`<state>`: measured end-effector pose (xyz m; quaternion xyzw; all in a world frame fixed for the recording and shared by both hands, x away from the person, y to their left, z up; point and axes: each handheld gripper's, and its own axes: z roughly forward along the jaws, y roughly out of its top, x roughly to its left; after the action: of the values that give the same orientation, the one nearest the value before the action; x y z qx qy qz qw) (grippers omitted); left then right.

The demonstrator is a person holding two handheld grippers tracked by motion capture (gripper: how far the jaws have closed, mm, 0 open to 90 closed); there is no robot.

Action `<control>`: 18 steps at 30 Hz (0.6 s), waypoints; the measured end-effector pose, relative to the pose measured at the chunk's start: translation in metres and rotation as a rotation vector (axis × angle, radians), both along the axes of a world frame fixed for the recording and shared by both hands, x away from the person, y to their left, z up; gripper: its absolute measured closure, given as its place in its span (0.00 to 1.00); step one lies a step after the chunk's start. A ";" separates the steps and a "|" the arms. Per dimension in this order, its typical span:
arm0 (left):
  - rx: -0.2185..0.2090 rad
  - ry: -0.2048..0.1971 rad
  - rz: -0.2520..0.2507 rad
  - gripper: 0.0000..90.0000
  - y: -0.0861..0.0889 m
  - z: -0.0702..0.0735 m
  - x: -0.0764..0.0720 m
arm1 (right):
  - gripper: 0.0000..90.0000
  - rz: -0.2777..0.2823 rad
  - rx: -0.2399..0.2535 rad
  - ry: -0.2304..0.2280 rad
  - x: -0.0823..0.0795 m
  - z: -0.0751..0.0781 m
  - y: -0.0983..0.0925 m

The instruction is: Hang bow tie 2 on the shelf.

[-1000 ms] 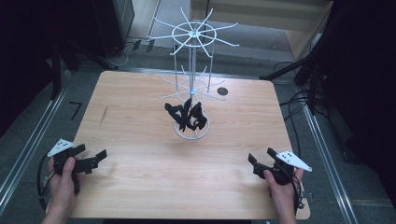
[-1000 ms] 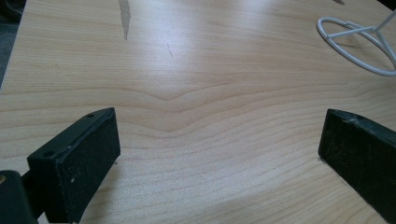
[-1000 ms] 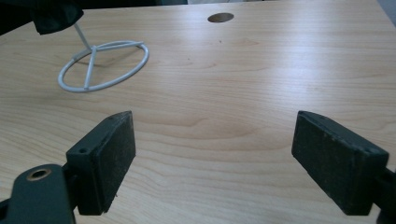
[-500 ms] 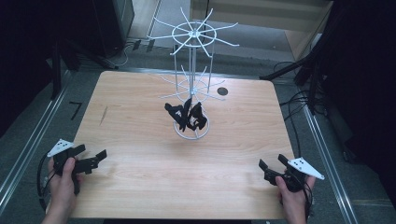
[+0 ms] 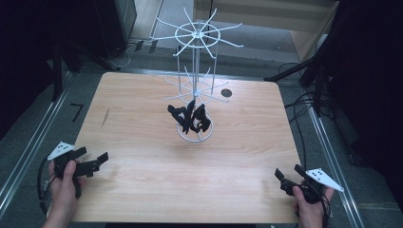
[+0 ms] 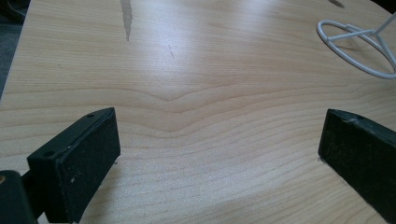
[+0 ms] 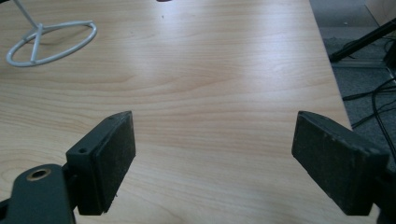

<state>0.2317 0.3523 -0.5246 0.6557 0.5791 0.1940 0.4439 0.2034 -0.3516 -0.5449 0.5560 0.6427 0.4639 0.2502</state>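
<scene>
1. From my seat, the high view reads unevenly lit: the wooden table [image 5: 142,123] is bright, while the surroundings to left and right fall into near black.
2. Light seems to come from overhead, since the white wire rack [image 5: 195,76] casts only a short, soft shadow around its base.
3. The high view is soft and a little grainy (fine wires blur toward the back).
4. In the left gripper view I see a broad pale sheen across the wood, and the near jaws look slightly soft.
5. The right gripper view shows similar glare at upper centre; the far floor cables are out of focus.
</scene>
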 end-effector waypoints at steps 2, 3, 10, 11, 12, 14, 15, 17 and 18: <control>0.000 0.000 0.000 0.00 0.000 0.000 0.000 | 0.15 -0.005 -0.002 0.003 -0.003 -0.001 -0.004; 0.000 0.000 0.000 0.00 0.000 0.000 0.000 | 0.16 -0.007 -0.004 0.005 -0.004 -0.002 -0.006; 0.000 0.000 0.001 0.00 0.000 0.000 0.000 | 0.16 -0.029 -0.004 0.017 -0.011 -0.006 -0.019; 0.000 0.000 0.001 0.00 0.000 0.000 0.000 | 0.16 -0.032 0.001 0.015 -0.012 -0.006 -0.021; -0.001 0.000 0.001 0.00 0.000 0.000 0.000 | 0.16 -0.036 0.001 0.013 -0.013 -0.006 -0.022; 0.000 0.000 0.001 0.00 0.000 0.000 0.000 | 0.16 -0.035 0.005 0.013 -0.015 -0.006 -0.024; -0.001 0.000 0.001 0.00 0.000 0.000 0.000 | 0.16 -0.034 0.003 0.012 -0.015 -0.006 -0.025; -0.001 0.001 0.001 0.00 0.000 0.000 0.000 | 0.16 -0.039 0.002 0.015 -0.017 -0.007 -0.027; 0.000 0.001 0.001 0.00 0.000 0.000 0.000 | 0.16 -0.044 0.004 0.015 -0.017 -0.006 -0.027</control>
<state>0.2317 0.3524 -0.5246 0.6552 0.5797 0.1940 0.4438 0.1864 -0.3787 -0.5513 0.5739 0.6313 0.4555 0.2541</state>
